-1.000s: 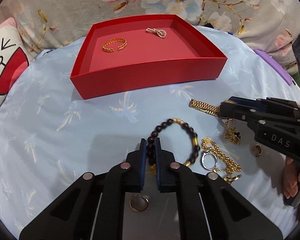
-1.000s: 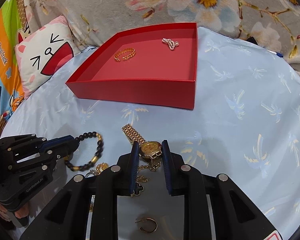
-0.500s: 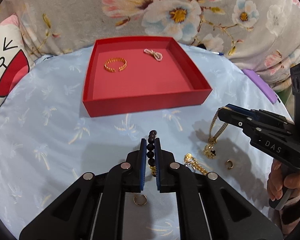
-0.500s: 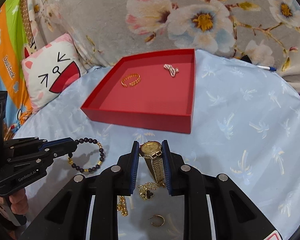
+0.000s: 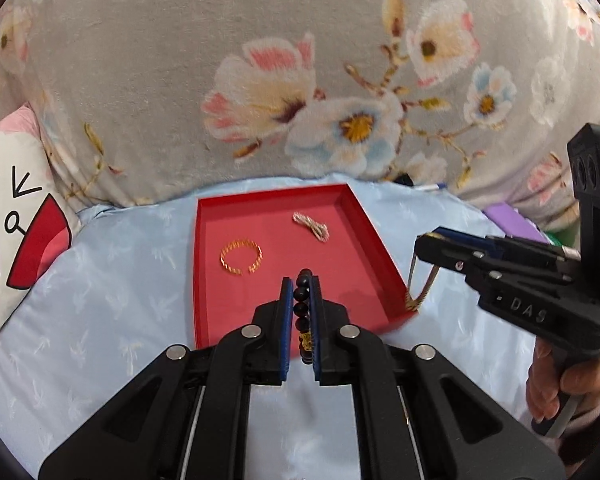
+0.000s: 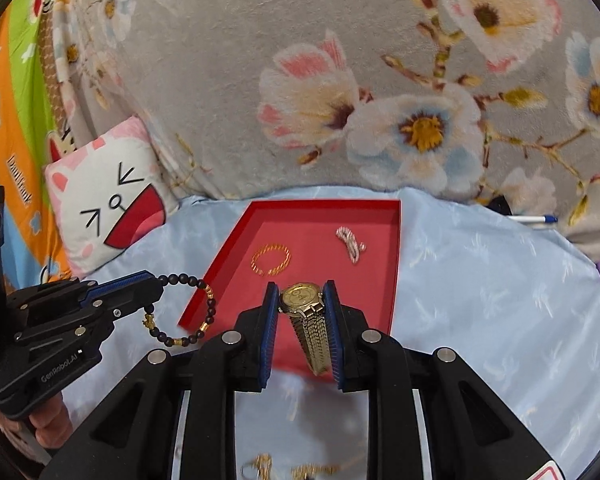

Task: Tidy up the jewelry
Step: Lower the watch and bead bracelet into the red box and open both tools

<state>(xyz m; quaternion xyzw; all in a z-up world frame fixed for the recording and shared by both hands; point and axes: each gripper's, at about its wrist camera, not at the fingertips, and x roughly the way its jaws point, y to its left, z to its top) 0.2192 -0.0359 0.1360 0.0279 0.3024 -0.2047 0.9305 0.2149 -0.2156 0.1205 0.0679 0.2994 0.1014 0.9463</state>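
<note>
Left wrist view, from left to right: white cat-face cushion point(image 5: 16, 240) with a red mouth at the edge; pale blue palm-print cloth point(image 5: 112, 300) spread over the surface; shallow red square cardboard tray point(image 5: 198, 280) resting on that cloth. Inside the tray, an open gold chain-link bangle point(image 5: 241, 257) toward the left, a small pale pearl-like bow piece point(image 5: 311, 225) toward the far right corner, the two well apart. In front, left gripper point(image 5: 301, 280) clenched on a dark round-bead bracelet point(image 5: 302, 304), blue pads pressing the beads, one gold charm visible low between the fingers. Further right, right gripper point(image 5: 432, 246) seen from the side, a gold band dangling from it near the tray's right wall, a hand point(image 5: 556, 384) wrapped round its handle. Grey floral blanket point(image 5: 260, 80) filling the background.

Right wrist view, left to right: bright orange and green printed fabric point(image 6: 16, 100), then the cushion point(image 6: 108, 204), then the left gripper point(image 6: 156, 284) with the bracelet point(image 6: 196, 312) hanging as a loop beside the tray's near left corner, dark beads broken up by a few gold ones. Centre: right gripper point(image 6: 302, 300) grasping a gold metal-link wristwatch point(image 6: 302, 300) by its round gold-dial case, mesh strap drooping below between the fingers, held above the tray's point(image 6: 396, 264) near edge. Bangle point(image 6: 271, 259) and bow piece point(image 6: 350, 242) lying on the tray floor beyond. Blurred gold chains point(image 6: 284, 470) on the cloth at the bottom edge. White pen with a blue cap point(image 6: 534, 219) at the far right, by the blanket.
</note>
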